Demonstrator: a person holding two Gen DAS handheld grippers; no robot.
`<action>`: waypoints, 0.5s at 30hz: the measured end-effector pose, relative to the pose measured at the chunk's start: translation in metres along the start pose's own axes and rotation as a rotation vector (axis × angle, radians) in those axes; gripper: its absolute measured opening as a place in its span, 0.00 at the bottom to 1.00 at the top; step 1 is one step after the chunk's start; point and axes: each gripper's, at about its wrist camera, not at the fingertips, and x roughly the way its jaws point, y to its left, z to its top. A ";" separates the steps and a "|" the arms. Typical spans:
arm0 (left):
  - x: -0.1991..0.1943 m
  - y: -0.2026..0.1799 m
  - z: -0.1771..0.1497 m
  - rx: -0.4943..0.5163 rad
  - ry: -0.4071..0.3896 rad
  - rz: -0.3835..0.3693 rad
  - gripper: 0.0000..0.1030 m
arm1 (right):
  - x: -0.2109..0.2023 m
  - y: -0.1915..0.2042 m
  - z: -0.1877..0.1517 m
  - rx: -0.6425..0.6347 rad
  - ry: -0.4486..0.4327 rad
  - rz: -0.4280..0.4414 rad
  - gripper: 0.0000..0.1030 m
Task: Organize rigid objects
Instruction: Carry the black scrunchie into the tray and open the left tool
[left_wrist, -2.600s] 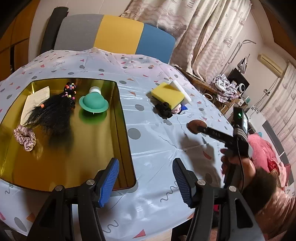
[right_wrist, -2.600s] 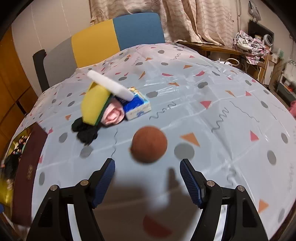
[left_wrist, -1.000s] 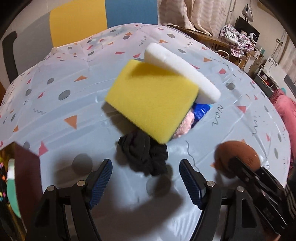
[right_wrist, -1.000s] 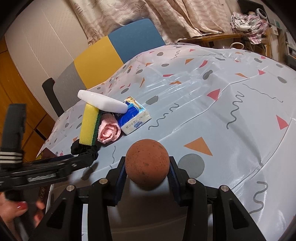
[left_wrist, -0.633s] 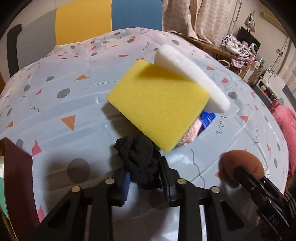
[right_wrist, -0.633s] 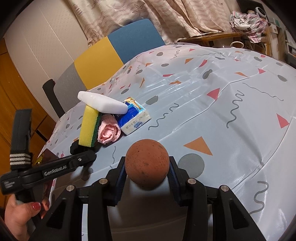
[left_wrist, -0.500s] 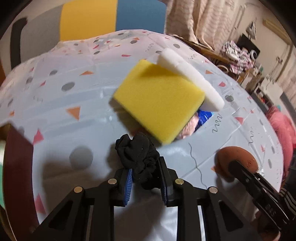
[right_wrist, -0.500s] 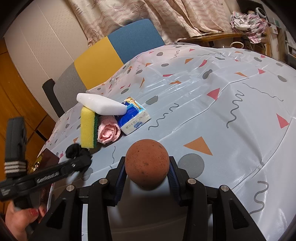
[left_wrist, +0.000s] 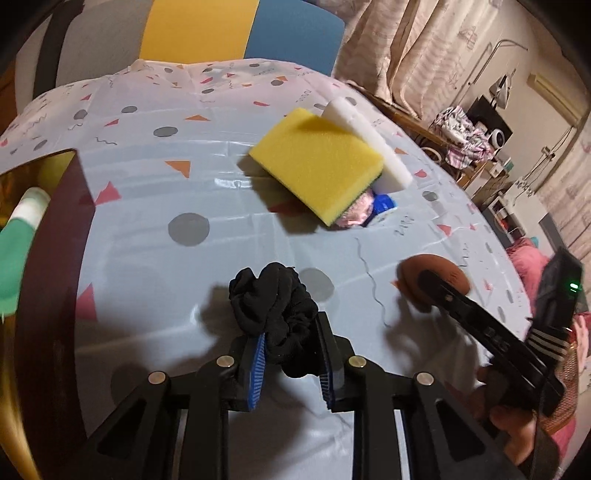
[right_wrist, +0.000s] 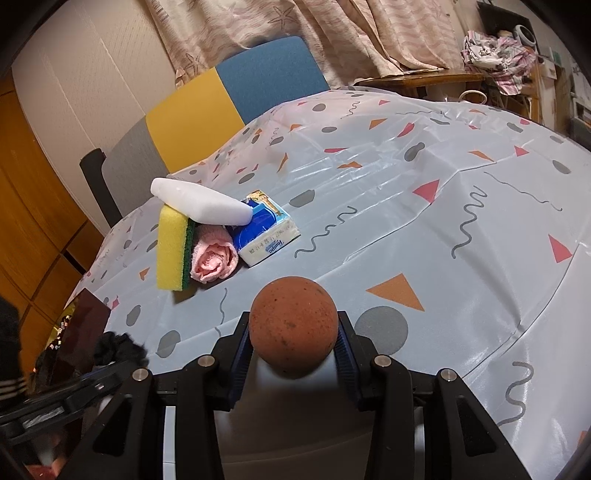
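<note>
My left gripper (left_wrist: 291, 343) is shut on a black scrunchie (left_wrist: 275, 306), lifted just above the patterned tablecloth (left_wrist: 147, 192). The right gripper (right_wrist: 293, 341) is shut on a brown ball (right_wrist: 292, 328), held over the table's near edge; that ball (left_wrist: 432, 273) also shows at the right of the left wrist view. Farther back lies a pile: a yellow sponge (left_wrist: 317, 164), a white foam block (left_wrist: 369, 136), a rolled pink cloth (right_wrist: 214, 260) and a blue-white tissue pack (right_wrist: 267, 230). The scrunchie (right_wrist: 118, 349) and the left gripper's arm appear at the lower left of the right wrist view.
A gold tray (left_wrist: 55, 166) lies at the left with a green-and-white object (left_wrist: 14, 243) in it and a dark red rim. A grey, yellow and blue chair back (right_wrist: 207, 107) stands behind the table. Curtains and cluttered furniture fill the right background. A person's hand (left_wrist: 517, 428) holds the right gripper.
The left gripper closed on the black scrunchie and carried it left and back from the sponge pile, toward the tray. The right gripper stayed still with the ball.
</note>
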 end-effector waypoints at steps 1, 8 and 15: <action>-0.007 -0.001 -0.003 -0.002 -0.009 -0.011 0.23 | 0.000 0.001 0.000 -0.004 0.000 -0.005 0.42; -0.046 0.000 -0.009 -0.005 -0.075 -0.043 0.23 | 0.001 0.005 -0.001 -0.027 0.003 -0.031 0.42; -0.083 0.021 -0.011 -0.047 -0.123 -0.040 0.23 | 0.002 0.009 -0.001 -0.051 0.004 -0.059 0.42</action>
